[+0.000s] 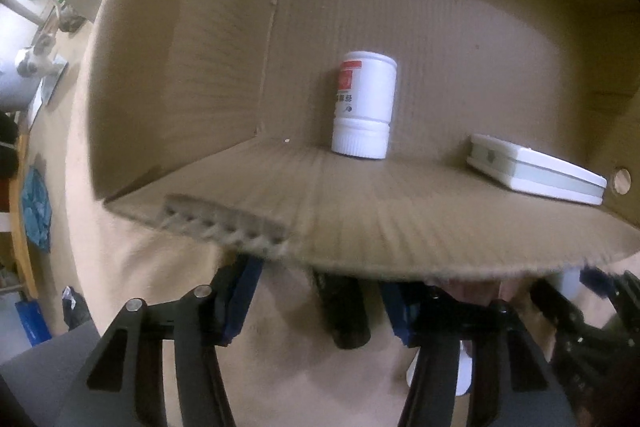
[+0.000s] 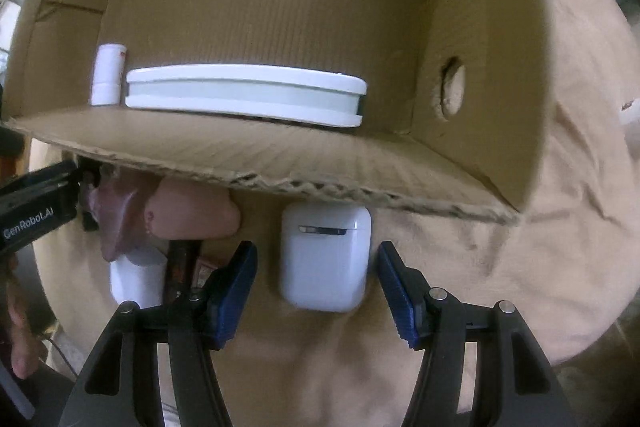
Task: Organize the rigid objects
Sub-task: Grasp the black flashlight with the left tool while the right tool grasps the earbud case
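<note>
Left gripper: nearest the lens at the bottom of the left wrist view; its blue-padded fingers are released and stand apart.
Dark cylinder: lies on the bench between those fingers, with a clear gap to the left pad and close to the right pad; its top end is hidden under the box's near wall.
Bench: covered with a tan cloth.
Cardboard box: open, fills the middle and top of both views; its near wall has a torn edge.
White bottle: inside the box, centre of the left wrist view, with a red label and its ribbed cap toward the near wall.
Flat white case: inside the box, right of the bottle and apart from it.
Round hole: in the box's side wall, just right of the flat case.
Right gripper: bottom centre of the right wrist view; fingers released, straddling the earbud case without pressing on it.
Person's finger: left of centre, just under the box's near wall, beside the black body of the left gripper.
Small white object: lower left, partly hidden; I cannot tell what it is.
White earbud case: on the bench outside the box, just below its near wall, with a narrow gap to each pad.
</note>
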Tool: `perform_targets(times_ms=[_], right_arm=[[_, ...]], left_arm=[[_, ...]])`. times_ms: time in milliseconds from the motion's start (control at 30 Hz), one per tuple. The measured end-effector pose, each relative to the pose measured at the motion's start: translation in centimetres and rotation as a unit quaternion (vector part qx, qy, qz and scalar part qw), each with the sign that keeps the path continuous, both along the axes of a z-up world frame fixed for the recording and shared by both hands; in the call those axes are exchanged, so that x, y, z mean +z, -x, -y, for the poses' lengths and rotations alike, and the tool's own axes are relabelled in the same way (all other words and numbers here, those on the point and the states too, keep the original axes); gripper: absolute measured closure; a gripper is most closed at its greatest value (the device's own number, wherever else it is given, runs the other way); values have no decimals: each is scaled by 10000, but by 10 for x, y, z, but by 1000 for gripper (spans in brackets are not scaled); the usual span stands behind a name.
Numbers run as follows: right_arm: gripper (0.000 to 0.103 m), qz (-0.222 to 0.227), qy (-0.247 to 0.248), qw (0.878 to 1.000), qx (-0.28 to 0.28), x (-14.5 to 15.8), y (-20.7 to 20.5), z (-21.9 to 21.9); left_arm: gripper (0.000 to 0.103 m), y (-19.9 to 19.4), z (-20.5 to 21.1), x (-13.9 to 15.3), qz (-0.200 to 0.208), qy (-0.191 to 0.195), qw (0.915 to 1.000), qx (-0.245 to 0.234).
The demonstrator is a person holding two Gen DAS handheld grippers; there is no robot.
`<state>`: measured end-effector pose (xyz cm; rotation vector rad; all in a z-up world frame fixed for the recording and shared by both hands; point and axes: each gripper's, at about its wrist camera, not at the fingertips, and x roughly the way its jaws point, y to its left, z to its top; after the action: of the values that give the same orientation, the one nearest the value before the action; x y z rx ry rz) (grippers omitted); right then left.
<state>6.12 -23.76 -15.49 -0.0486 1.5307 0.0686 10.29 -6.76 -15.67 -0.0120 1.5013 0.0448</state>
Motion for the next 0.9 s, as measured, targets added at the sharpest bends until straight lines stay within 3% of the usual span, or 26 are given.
perform_targets(times_ms=[100, 167, 333, 900], right_arm=[[39, -55, 154, 9998, 128, -9, 2, -3], [43, -43, 140, 9997, 174, -10, 4, -3], [57, 50, 161, 9995, 282, -5, 8, 8], [59, 186, 541, 9982, 181, -5, 32, 34]], left_arm=[[76, -2, 3, 1, 27, -83, 9999, -96], [81, -2, 5, 0, 9, -56, 9998, -181], [84, -5, 6, -1, 14, -30, 9999, -163], [86, 13, 9, -1, 226, -361, 9970, -640]])
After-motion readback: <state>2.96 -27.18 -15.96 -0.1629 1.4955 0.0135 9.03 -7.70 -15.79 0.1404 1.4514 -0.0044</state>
